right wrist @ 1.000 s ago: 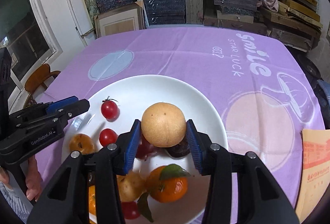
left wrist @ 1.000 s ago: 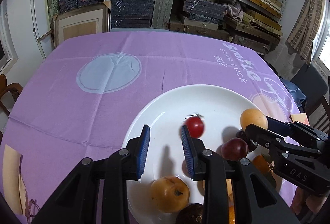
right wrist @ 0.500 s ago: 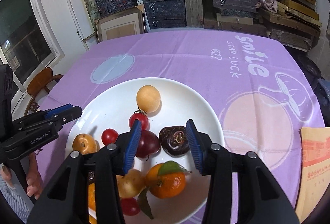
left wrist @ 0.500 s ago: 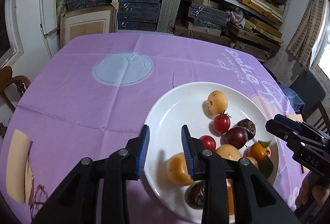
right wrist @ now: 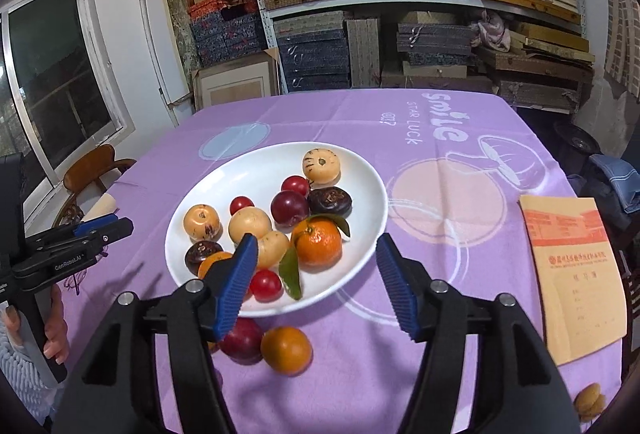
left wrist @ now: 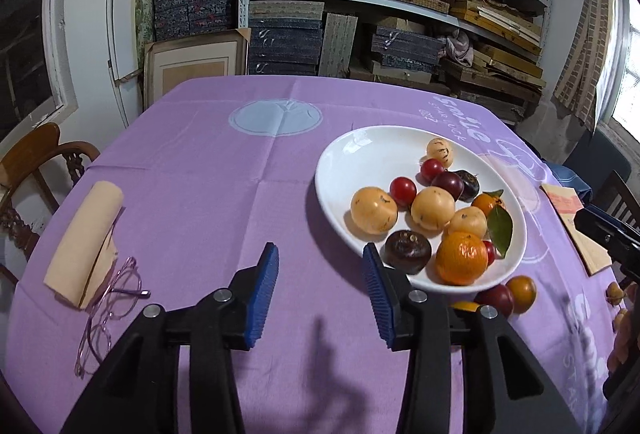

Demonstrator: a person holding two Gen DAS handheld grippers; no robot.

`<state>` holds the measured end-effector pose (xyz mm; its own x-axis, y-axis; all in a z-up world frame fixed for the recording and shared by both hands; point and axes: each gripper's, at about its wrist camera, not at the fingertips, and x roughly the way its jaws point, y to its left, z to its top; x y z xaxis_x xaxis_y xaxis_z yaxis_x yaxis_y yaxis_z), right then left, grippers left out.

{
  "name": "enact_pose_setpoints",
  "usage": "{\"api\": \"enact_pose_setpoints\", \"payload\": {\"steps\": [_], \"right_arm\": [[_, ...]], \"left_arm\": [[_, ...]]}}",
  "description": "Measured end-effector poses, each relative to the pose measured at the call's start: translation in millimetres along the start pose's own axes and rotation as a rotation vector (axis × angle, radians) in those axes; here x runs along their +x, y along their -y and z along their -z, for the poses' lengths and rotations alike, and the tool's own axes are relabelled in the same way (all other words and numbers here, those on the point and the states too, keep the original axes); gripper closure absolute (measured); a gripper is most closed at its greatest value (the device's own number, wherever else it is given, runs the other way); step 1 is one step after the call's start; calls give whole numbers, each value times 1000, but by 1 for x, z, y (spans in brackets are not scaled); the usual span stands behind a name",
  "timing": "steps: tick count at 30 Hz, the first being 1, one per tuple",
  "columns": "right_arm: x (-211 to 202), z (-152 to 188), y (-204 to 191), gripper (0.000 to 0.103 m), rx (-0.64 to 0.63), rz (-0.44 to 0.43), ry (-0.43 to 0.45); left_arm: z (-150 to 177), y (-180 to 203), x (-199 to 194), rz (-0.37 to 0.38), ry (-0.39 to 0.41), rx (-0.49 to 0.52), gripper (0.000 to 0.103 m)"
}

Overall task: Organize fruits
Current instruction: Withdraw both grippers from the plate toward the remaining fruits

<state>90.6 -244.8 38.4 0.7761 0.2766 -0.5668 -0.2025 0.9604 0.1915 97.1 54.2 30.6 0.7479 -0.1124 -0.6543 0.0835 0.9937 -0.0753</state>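
A white plate (left wrist: 360, 142) (right wrist: 248, 170) on the purple cloth holds several fruits: a tan round fruit (right wrist: 321, 165) (left wrist: 440, 153) at its far side, cherry tomatoes, plums, dark brown fruits and a leafy orange (right wrist: 316, 242) (left wrist: 461, 262). Off the plate's near rim, a plum (right wrist: 242, 340) (left wrist: 499, 300) and a small orange fruit (right wrist: 286, 349) (left wrist: 521, 288) lie on the cloth. My left gripper (left wrist: 320, 258) hovers over bare cloth left of the plate, its jaws opening and empty. My right gripper (right wrist: 316, 246) hangs above the plate's near edge, jaws opening, gripping nothing.
Folded glasses (left wrist: 116, 286) and a beige roll (left wrist: 86, 238) lie at the left of the table. A yellow booklet (right wrist: 572, 274) lies at the right, with small tan fruits (right wrist: 590, 398) near the front corner. A wooden chair (left wrist: 36, 162) stands at the left edge; stacked shelves stand behind.
The right gripper let go of the tan fruit, which now lies at the plate's far side. Both grippers drew back from the plate and their jaws stand wider.
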Motion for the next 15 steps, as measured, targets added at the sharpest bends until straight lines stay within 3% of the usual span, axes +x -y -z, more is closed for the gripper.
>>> {"api": "enact_pose_setpoints", "payload": {"steps": [3, 10, 15], "right_arm": [[-21, 19, 8, 29, 35, 9, 40], [-44, 57, 20, 18, 80, 42, 98], [-50, 68, 27, 11, 100, 52, 111]], "left_arm": [[19, -5, -9, 8, 6, -24, 57], [53, -11, -16, -21, -25, -32, 49], [56, -1, -18, -25, -22, -15, 41]]}}
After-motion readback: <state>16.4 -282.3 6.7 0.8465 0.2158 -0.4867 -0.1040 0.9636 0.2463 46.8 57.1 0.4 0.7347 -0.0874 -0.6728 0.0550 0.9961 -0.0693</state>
